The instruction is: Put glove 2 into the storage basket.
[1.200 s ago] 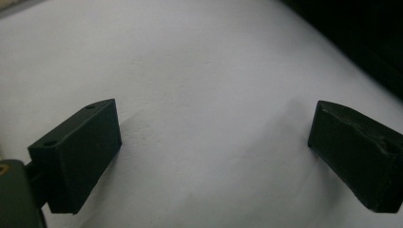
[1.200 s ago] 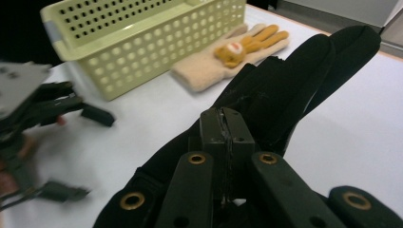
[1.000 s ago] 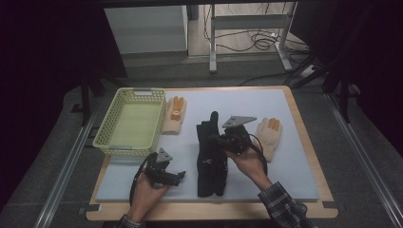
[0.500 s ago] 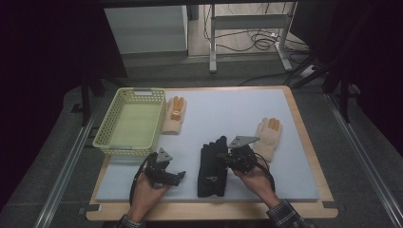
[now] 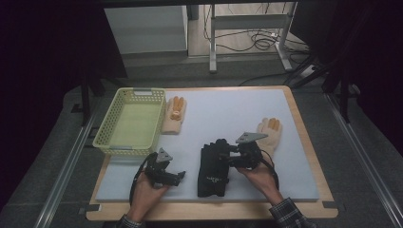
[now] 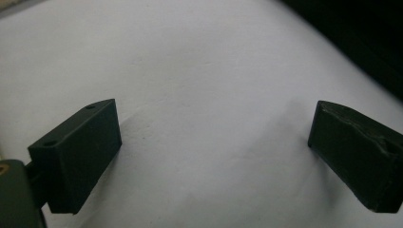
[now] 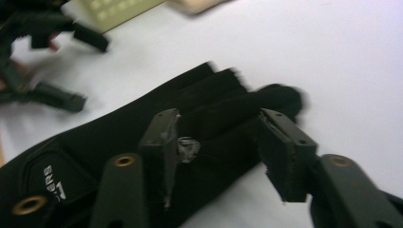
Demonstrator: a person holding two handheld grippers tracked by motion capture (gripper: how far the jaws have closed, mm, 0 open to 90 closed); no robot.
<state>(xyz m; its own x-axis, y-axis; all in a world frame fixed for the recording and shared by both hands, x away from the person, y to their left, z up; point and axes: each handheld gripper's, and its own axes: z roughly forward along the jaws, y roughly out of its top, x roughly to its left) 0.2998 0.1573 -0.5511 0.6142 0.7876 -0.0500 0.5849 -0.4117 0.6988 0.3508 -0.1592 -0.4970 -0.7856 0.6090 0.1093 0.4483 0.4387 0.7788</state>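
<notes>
A black glove (image 5: 213,167) lies flat on the white mat near the front edge, its fingers pointing away from me. My right gripper (image 5: 223,156) hovers over those fingers from the right. In the right gripper view its jaws have just been opening. They stand apart above the black glove (image 7: 109,147), whose fingers lie under the gap, and the pads do not press on it; the right gripper (image 7: 218,142) is open. My left gripper (image 5: 177,176) rests left of the glove. In its own view the left gripper (image 6: 214,142) is wide open over bare mat.
A yellow-green basket (image 5: 108,128) stands at the mat's left. One beige glove (image 5: 173,115) lies beside the basket and another beige glove (image 5: 271,133) lies just beyond my right gripper. The white mat (image 5: 223,109) sits on a wooden board.
My right gripper came down and toward me with the black glove, which hung raised before and now lies flat. Its jaws have parted off the glove. The left hand stayed put.
</notes>
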